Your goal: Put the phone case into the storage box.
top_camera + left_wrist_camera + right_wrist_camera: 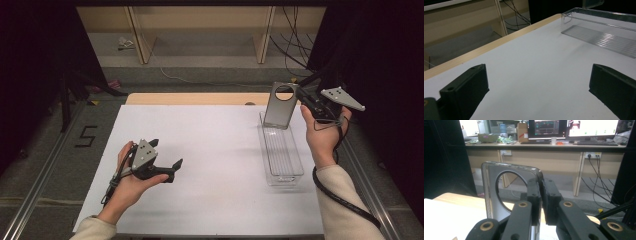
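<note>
Two grippers are at work over a white table (210,150), each held in one of the person's hands. The right gripper (311,106) is raised above the far right part of the table, and its fingers (534,192) are clamped together on the edge of a grey phone case (281,106), which they hold upright. The case has rounded corners and a large round camera opening near its top; in the right gripper view the case (492,192) stands just left of the pinched fingers, and shelving shows through the hole. In the high view the case hangs over the far end of a clear plastic tray (282,155), a long, narrow bin with a ribbed floor that sits on the right side of the table and runs lengthwise away from the person. Whether the bottom edge of the case touches the tray's rim I cannot tell.

The left gripper (167,167) rests low over the near left part of the table, well apart from the tray, cradled in the left hand (131,182) with its cable trailing beside the wrist. Its fingers (469,87) stand wide apart with only bare white surface between them, and the clear tray (599,32) shows farther off in the left gripper view, near the table's wooden edge (486,47).

Behind the table are pale wooden shelf legs (137,35) and loose cables (292,45) on the floor.
</note>
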